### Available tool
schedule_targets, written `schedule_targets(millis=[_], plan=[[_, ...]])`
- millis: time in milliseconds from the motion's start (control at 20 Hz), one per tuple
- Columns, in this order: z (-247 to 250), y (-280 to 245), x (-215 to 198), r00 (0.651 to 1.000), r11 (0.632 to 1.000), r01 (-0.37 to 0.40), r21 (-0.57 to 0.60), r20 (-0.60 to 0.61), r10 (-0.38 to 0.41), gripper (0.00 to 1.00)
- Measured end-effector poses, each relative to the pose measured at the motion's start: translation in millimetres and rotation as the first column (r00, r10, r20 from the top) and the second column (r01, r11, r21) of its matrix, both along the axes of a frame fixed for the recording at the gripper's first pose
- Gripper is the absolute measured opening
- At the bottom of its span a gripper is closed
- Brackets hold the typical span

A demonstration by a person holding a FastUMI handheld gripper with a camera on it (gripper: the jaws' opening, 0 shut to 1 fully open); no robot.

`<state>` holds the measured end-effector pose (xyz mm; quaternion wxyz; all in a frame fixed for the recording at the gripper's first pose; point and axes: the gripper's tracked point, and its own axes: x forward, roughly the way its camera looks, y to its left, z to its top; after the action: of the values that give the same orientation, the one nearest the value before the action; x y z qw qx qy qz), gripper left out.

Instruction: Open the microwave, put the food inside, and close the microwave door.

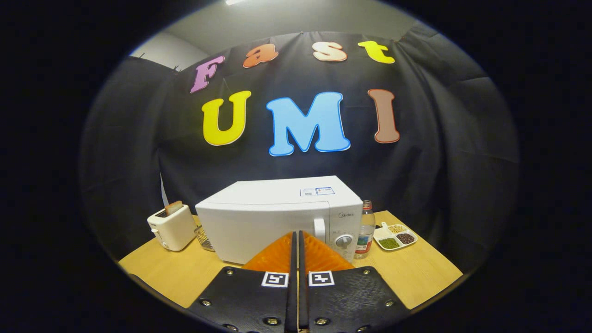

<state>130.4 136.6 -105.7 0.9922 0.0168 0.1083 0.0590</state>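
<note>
With the microwave [277, 222] sitting door-closed on the table [416, 273] just ahead, the gripper [297, 238] is hovering clenched and empty; opening looks first, so its fingers need parting for the door handle [319, 230].

A black cloth [444, 152] hangs in folds as the booth's back wall. Above it shows a pale grey wall [296, 18] and ceiling, with a bright lamp [235, 2] at the very top. Below stands a light wooden table [416, 273] with visible grain.
</note>
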Motion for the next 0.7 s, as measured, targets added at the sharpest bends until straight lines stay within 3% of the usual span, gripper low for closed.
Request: schedule_targets(millis=[300, 350, 400, 550, 600, 700], plan=[[24.5, -2.6, -74.1, 0.998, 1.0, 0.01, -0.013, 0.055, -0.01, 0.02], [29.4, -4.9, -83.7, 0.998, 1.0, 0.014, -0.008, 0.065, -0.014, 0.1], [34.9, -7.3, -94.2, 0.996, 1.0, 0.022, -0.01, 0.081, -0.022, 0.12], [41.8, -9.5, -120.9, 0.994, 0.999, 0.02, -0.04, 0.111, -0.016, 0.46], [42.5, -8.6, -128.4, 0.994, 0.999, 0.013, -0.048, 0.113, -0.008, 0.51], [43.8, -6.4, -143.2, 0.993, 0.998, 0.008, -0.056, 0.117, -0.001, 0.98]])
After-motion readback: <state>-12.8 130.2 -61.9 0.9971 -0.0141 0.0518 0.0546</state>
